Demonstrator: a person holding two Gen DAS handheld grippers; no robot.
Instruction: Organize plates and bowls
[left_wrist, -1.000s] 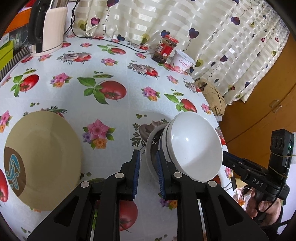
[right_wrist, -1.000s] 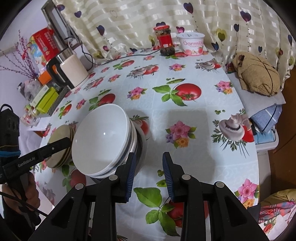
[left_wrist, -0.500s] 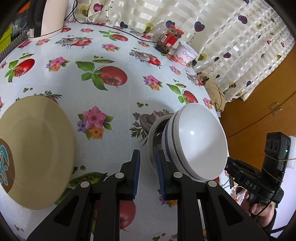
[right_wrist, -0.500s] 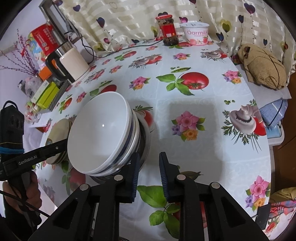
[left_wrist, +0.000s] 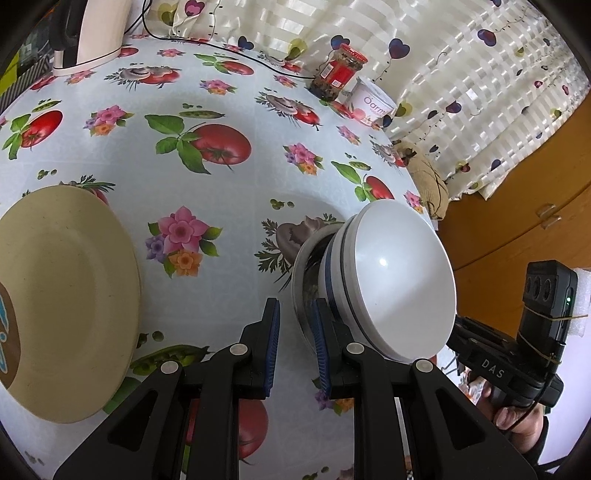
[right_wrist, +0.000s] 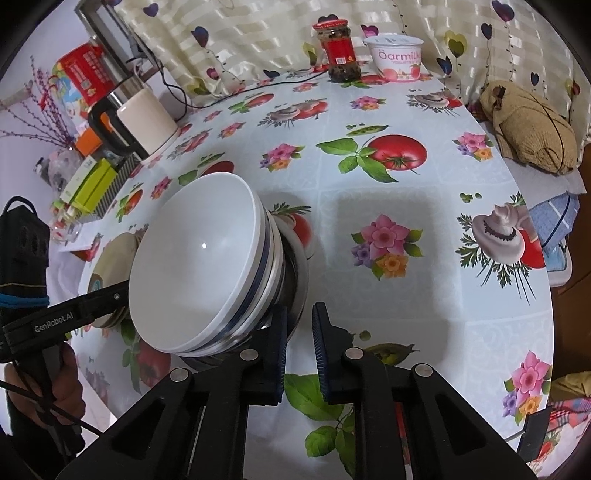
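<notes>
A stack of white bowls (left_wrist: 399, 284) with blue bands sits nested in a metal bowl (left_wrist: 300, 284); the stack also shows in the right wrist view (right_wrist: 199, 258). My left gripper (left_wrist: 294, 347) is shut on the metal bowl's rim on one side. My right gripper (right_wrist: 298, 343) is shut on the metal bowl's rim (right_wrist: 301, 280) on the opposite side. The stack is held between both, above the tablecloth. A stack of tan plates (left_wrist: 62, 295) lies to the left, small in the right wrist view (right_wrist: 114, 251).
A kettle (right_wrist: 144, 118), a red-lidded jar (right_wrist: 338, 51) and a yogurt tub (right_wrist: 397, 57) stand at the table's far side. Boxes (right_wrist: 88, 181) lie at the left edge. A brown bag (right_wrist: 532, 129) lies beyond the right edge.
Both grippers have closed tighter on the metal bowl's rim. The bowl stack has risen and drawn nearer the cameras; the table has shifted below.
</notes>
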